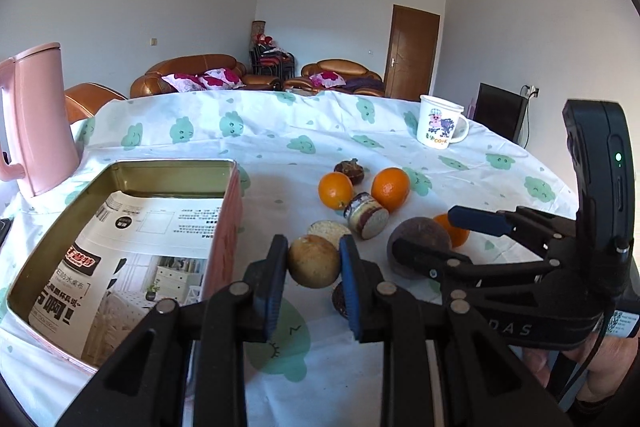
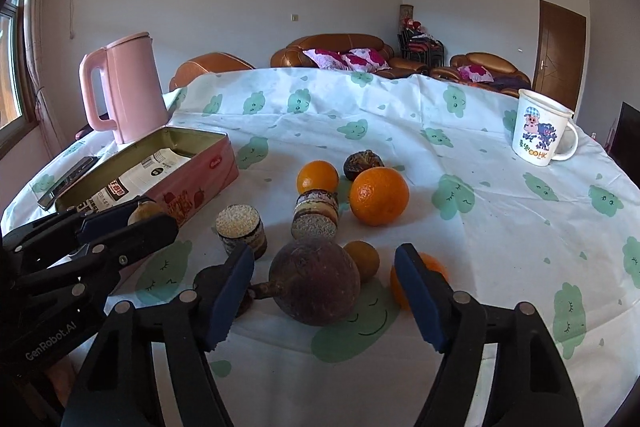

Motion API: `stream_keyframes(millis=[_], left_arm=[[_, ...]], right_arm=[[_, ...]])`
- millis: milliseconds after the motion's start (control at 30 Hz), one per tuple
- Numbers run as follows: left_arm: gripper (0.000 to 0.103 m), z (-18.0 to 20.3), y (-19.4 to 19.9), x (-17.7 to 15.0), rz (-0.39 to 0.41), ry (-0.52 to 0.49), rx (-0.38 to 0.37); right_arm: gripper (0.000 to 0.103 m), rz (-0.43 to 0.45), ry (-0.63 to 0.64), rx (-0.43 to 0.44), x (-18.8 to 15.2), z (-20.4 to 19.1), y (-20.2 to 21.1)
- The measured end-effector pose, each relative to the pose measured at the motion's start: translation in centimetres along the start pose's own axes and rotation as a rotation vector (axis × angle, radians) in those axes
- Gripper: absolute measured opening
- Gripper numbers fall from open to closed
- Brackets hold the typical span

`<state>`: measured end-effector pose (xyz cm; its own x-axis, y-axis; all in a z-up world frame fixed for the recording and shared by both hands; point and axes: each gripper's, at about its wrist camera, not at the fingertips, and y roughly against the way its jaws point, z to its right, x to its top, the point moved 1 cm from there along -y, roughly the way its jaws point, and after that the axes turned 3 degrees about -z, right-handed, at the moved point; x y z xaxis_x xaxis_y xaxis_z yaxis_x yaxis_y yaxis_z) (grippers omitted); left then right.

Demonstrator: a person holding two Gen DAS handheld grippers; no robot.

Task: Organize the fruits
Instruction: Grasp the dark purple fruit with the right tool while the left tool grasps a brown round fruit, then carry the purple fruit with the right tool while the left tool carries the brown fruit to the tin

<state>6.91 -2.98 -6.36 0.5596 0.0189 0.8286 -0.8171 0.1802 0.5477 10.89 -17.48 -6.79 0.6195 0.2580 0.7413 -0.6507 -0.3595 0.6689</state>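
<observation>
My left gripper [image 1: 313, 269] is shut on a small yellow-brown fruit [image 1: 314, 261], held just right of the open pink tin [image 1: 224, 235]; it also shows in the right wrist view [image 2: 144, 211]. My right gripper [image 2: 324, 297] is open around a large dark brown round fruit [image 2: 316, 283] on the table, pads apart from it. Two oranges [image 1: 335, 190] [image 1: 390, 188], a dark shrivelled fruit [image 1: 349, 171], a third orange [image 2: 434, 267] and a small brownish fruit [image 2: 364, 259] lie nearby.
Two layered cake pieces [image 2: 316, 213] [image 2: 242, 229] sit among the fruit. A pink kettle [image 2: 126, 89] stands behind the tin. A white printed mug [image 2: 540, 127] stands far right. A printed leaflet [image 1: 132, 247] lines the tin. A dark flat device [image 2: 66, 181] lies left.
</observation>
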Motion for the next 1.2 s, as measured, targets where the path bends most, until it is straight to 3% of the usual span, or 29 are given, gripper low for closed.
stream_keyframes(millis=[100, 133, 633, 1200], left_arm=[[0.028, 0.0, 0.1, 0.1, 0.015, 0.004, -0.008], [0.028, -0.1, 0.1, 0.1, 0.016, 0.008, -0.009], [0.028, -0.2, 1.0, -0.2, 0.082, 0.027, -0.003], [0.028, 0.7, 1.9, -0.7, 0.143, -0.018, 0.027]], right_arm=[[0.064, -0.059, 0.004, 0.02, 0.0, 0.0, -1.0], [0.053, -0.067, 0.01, 0.014, -0.1, -0.3, -1.2], [0.053, 0.135, -0.009, 0.086, -0.6, 0.3, 2.1], [0.053, 0.271, 0.009, 0.113, -1.4, 0.4, 4.1]])
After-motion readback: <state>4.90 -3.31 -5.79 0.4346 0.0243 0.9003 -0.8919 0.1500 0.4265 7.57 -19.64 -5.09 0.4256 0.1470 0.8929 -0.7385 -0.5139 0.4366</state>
